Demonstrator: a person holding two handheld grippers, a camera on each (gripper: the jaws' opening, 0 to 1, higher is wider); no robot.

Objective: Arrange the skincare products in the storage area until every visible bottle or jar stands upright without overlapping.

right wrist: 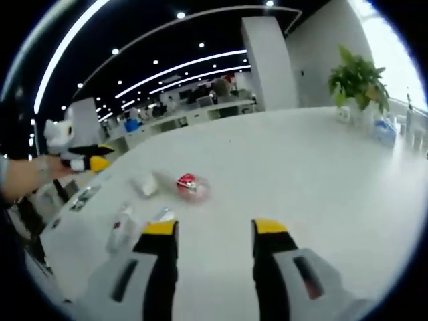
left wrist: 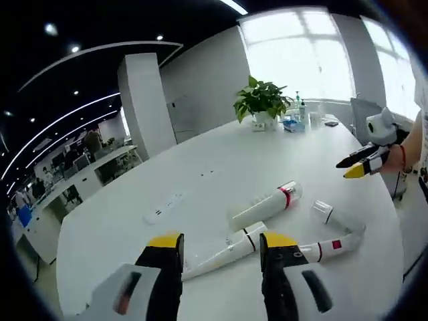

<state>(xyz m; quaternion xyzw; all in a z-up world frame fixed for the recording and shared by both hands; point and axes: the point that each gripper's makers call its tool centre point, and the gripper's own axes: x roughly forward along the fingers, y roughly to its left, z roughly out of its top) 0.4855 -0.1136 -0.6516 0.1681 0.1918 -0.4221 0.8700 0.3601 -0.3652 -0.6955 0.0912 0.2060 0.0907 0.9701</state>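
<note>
Tubes [left wrist: 264, 208] lying flat; left gripper [left wrist: 221, 251] agape, empty.

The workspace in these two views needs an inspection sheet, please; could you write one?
Surface: white table, large, rounded.
Job's things: three white tubes lying flat, none upright; a small clear jar beside them.
Clutter: potted plant and bottles at the far end.
Grippers: left gripper open, empty, over the tubes; right gripper open, empty.
Cables: nothing seen.
Surroundings: open office, desks, ceiling light strips, bright window.
</note>
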